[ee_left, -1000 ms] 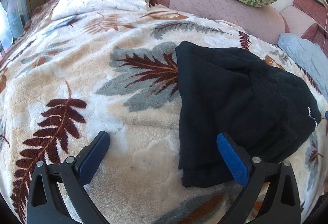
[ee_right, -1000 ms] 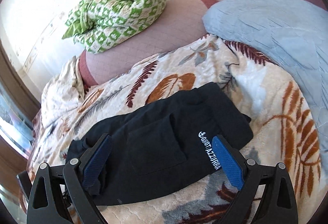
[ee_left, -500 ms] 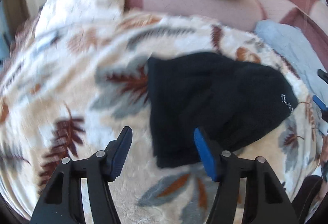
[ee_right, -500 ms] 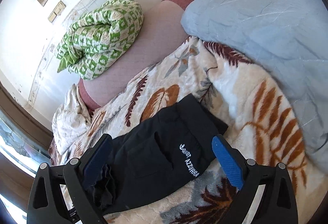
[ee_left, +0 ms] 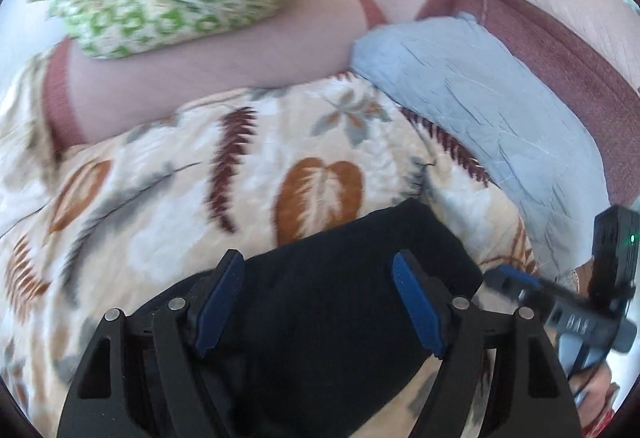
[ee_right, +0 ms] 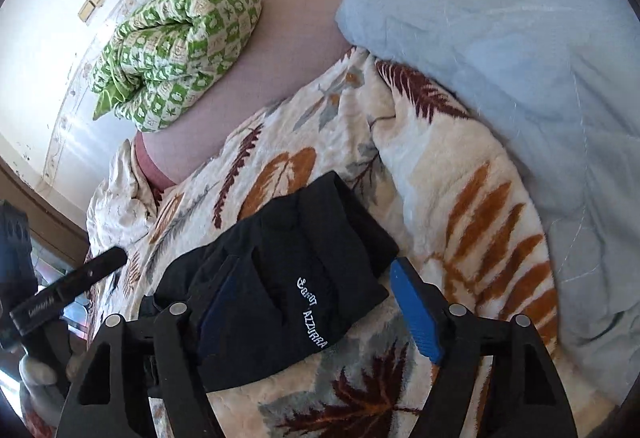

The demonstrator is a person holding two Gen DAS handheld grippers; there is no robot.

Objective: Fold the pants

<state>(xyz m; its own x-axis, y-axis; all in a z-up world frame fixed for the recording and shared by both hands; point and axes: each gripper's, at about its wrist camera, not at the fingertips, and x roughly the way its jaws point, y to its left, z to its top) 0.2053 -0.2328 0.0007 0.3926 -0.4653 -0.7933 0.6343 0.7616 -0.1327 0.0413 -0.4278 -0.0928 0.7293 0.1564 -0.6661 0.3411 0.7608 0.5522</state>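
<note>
- Swinging round now, the left gripper (ee_left: 318, 304) has come from the bare blanket side to sit right over the black pants (ee_right: 288, 278), which looked further off a second ago.
- Left jaws are part open, straddling cloth, nothing clamped.
- Right gripper (ee_right: 316, 312) gapes wide over the logo end, holding nothing.
- Pants lie as a folded bundle on the leaf-print blanket (ee_right: 460, 205), near the blue quilt (ee_right: 500, 37).
- Risk, I'd say: a pinch from here may catch only the top layer, so the bundle peels open.
- Plush blanket pile could get nipped too and drag along.
</note>
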